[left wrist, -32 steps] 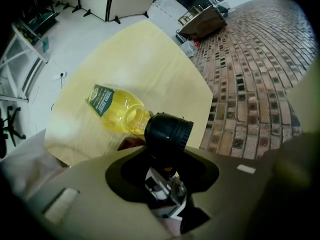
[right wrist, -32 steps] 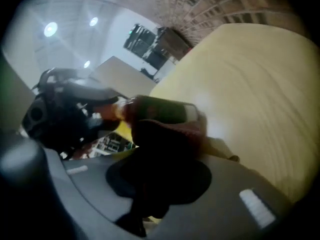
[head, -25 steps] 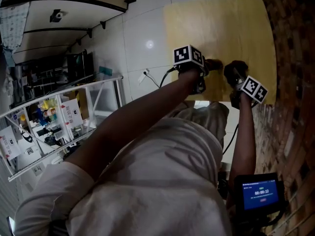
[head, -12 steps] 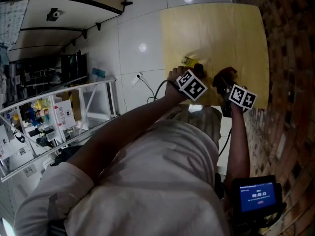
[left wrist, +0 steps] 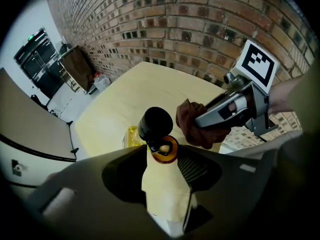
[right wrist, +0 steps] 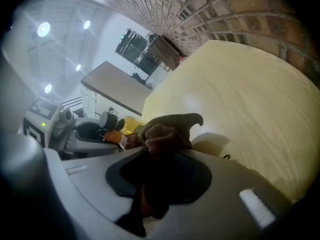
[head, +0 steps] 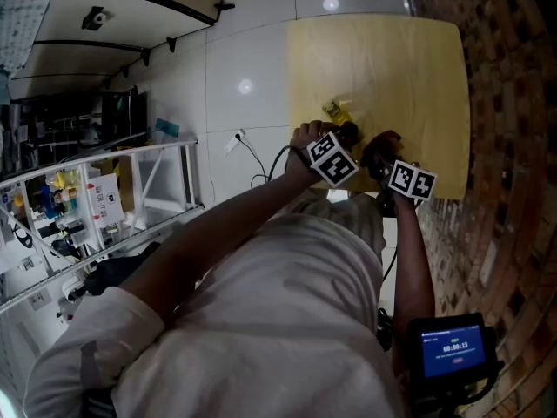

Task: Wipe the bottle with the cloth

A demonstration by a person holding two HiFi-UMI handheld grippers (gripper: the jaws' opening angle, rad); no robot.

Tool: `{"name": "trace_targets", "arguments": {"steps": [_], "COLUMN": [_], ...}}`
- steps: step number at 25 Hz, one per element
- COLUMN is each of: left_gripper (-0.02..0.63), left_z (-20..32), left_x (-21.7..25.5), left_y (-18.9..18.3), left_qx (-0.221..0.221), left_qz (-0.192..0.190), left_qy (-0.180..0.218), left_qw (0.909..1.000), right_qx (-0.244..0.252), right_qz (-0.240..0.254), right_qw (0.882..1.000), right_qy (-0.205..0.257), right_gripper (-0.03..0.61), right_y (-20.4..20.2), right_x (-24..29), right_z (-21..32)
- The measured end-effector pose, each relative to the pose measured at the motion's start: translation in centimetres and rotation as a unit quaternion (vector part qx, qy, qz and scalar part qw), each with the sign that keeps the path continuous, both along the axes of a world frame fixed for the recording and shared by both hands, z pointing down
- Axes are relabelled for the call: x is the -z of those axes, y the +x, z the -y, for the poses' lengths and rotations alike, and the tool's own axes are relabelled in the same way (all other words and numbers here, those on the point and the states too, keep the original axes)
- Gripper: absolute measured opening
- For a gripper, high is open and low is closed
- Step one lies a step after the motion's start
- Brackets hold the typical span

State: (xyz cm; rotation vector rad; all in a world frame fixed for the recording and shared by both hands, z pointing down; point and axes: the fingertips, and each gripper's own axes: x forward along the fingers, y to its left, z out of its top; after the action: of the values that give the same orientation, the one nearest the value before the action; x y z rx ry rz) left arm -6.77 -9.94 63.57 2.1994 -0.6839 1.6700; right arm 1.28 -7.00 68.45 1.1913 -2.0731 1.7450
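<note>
My left gripper (left wrist: 164,156) has just been opening its jaws. The bottle (left wrist: 156,125) has its neck between the tips, with space beside it, not squeezed. My right gripper (right wrist: 160,151) is closed tight on the brown cloth (right wrist: 167,128), bunched up close beside the bottle's cap.

Under both is a pale yellow wooden table (head: 392,59). A brick wall (head: 513,103) runs along one side. Shiny white floor tiles (head: 252,50) are on the other, with a white shelf (head: 130,159) of small things farther off.

The bottle's black cap end points at my left gripper and its yellow body runs away from it. I cannot tell if it lies flat or leans. In the head view the grippers hide most of it.
</note>
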Motion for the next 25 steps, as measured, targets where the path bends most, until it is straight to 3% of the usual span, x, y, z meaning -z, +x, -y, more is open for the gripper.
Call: {"name": "trace_targets", "arguments": {"steps": [5,9,19,22,25], "left_gripper": [0.214,0.232,0.212,0.207,0.198], "left_z": [0.6,1.2,3.1,3.2,3.1], "left_x": [1.5,2.5,2.1,2.5,3.3], "left_y": [0.1,0.7,2.1,1.9,2.2], "left_qx": [0.016,0.021,0.04,0.046,0.042], "left_qz": [-0.015,-0.003,0.009,-0.007,-0.052], "left_qy": [0.024,0.058,0.077,0.078,0.069], "left_qw": [0.9995,0.9981,0.9962,0.9959,0.9954], "right_qx": [0.006,0.0,-0.02,-0.029,-0.037], "right_qz": [-0.005,-0.004,-0.005,-0.004,-0.005], "right_qw": [1.0,1.0,1.0,0.999,0.999], "right_qy": [0.0,-0.005,-0.015,-0.016,-0.01], "right_gripper": [0.087,0.087,0.089,0.089,0.089], "right_y": [-0.1,0.3,1.5,2.0,2.8], "right_x": [0.0,-0.2,-0.3,-0.4,-0.6], "right_z": [0.0,-0.5,-1.8,-2.0,-2.1]}}
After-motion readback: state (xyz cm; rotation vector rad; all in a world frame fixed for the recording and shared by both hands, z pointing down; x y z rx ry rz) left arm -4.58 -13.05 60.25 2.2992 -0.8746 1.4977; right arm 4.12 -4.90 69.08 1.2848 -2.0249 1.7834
